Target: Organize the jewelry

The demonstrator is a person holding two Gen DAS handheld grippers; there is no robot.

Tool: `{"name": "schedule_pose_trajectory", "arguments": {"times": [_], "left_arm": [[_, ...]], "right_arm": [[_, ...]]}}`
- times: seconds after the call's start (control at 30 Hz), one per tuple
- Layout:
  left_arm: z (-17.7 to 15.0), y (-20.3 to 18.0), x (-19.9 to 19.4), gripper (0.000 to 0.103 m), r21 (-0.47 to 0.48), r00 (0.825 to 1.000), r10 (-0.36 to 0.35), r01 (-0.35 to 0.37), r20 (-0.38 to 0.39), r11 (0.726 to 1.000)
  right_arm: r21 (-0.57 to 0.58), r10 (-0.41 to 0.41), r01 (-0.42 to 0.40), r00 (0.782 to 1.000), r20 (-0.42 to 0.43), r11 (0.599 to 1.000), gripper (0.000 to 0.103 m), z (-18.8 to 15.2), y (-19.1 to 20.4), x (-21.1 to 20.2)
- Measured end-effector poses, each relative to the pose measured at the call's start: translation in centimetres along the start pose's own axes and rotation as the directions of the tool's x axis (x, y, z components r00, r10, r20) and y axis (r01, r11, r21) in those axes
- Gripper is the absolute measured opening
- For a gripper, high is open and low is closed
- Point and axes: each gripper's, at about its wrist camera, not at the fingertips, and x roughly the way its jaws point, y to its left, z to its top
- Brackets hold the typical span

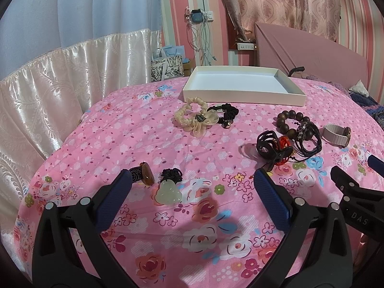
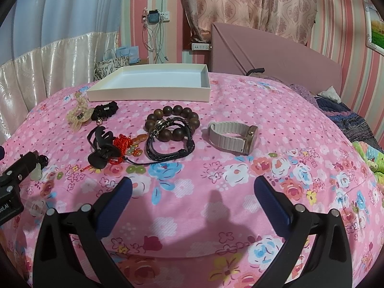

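Observation:
Jewelry lies scattered on a pink floral bedspread in front of a shallow white tray (image 1: 242, 94) (image 2: 148, 93). My left gripper (image 1: 192, 182) is open, with a pale jade pendant (image 1: 168, 190) on a black cord between its fingers and an amber pendant (image 1: 147, 174) by the left fingertip. My right gripper (image 2: 192, 187) is open over bare cloth. Ahead of it lie a wooden bead bracelet (image 2: 172, 120) (image 1: 291, 120), a black braided bracelet (image 2: 168, 148), a beige-strap watch (image 2: 232, 134) (image 1: 336, 132), a black hair claw (image 2: 100, 144) (image 1: 268, 146) and a red knot charm (image 2: 124, 144).
A cream scrunchie with bow (image 1: 192, 115) (image 2: 78, 116) and a black scrunchie (image 1: 224, 111) (image 2: 105, 110) lie near the tray's front wall. A pink headboard (image 2: 276, 50) and bedding (image 2: 348, 115) are at the right. Curtains (image 1: 48, 72) hang at the left beyond the bed's edge.

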Motion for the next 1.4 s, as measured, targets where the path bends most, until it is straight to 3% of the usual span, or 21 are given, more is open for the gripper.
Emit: {"name": "schedule_pose_trajectory", "arguments": {"times": [1.4], "left_arm": [[-0.17,-0.19,-0.01,0.1,0.002,1.0,0.011,-0.011,0.007,1.0]], "right_arm": [[-0.032,0.014,-0.014,1.0,0.015,0.999,0.101,0.36,0.75,0.23]]}}
